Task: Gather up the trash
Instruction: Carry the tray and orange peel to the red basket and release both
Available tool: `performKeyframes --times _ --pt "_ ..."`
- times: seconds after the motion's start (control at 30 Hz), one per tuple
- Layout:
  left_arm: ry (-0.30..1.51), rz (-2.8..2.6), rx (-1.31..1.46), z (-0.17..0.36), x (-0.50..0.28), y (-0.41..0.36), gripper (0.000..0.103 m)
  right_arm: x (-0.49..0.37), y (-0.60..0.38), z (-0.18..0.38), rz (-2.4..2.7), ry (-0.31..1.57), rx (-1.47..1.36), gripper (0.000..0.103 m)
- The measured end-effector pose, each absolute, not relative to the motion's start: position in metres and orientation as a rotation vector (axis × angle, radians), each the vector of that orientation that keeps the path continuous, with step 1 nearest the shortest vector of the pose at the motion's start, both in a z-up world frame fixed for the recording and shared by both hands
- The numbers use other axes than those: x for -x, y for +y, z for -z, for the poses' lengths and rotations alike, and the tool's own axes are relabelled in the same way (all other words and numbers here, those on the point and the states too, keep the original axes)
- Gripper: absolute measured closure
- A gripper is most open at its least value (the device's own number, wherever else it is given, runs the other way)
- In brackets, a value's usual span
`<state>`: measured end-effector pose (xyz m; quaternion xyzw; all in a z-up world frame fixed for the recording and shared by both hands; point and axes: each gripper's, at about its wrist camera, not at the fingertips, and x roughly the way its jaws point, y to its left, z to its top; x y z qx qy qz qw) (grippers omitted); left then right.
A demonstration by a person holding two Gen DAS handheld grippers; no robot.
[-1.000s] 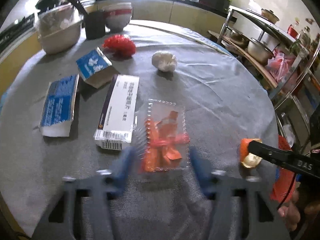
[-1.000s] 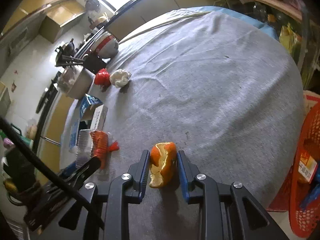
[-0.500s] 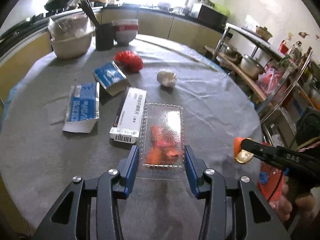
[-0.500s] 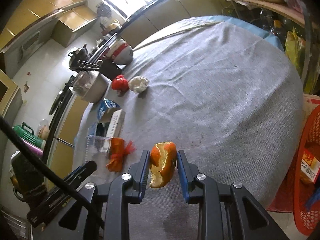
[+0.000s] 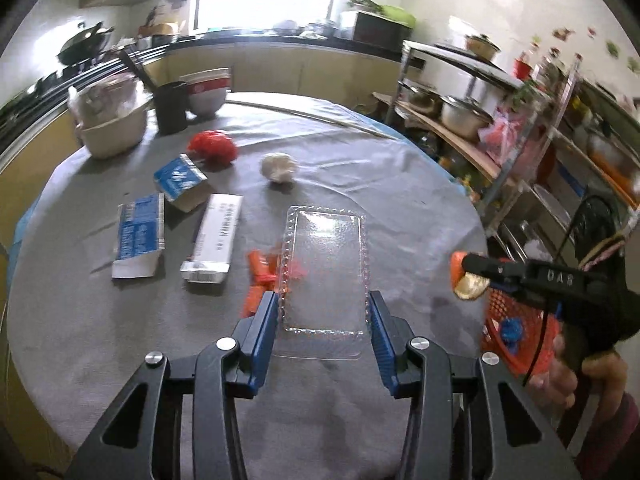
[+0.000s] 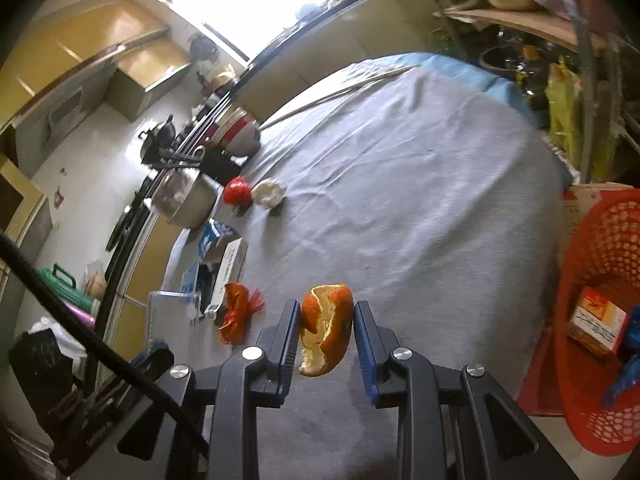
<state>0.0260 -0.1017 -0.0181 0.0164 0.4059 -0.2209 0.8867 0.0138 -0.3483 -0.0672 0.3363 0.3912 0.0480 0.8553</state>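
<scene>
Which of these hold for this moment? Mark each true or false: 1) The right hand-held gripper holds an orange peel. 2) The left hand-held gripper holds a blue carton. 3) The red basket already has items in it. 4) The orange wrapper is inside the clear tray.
1) True: the right hand-held gripper is shut on the orange peel.
2) False: the left hand-held gripper is shut on the clear plastic tray; the blue carton lies on the table.
3) True: the red basket holds a small box.
4) False: the orange wrapper lies on the table beside the lifted tray.
</scene>
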Motion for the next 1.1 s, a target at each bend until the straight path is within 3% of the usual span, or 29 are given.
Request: performKeyframes --times 0.7,1.1 --pt "0.908 0.864 -0.252 0.030 0.015 -0.285 0.057 0.122 -0.535 0.100 0.347 0.696 -0.928 0.074" --pt "0.988 1.009 -0.329 0.058 0.026 -0.376 0.054 0.163 -0.566 0.143 0.430 0.729 -1.033 0.074"
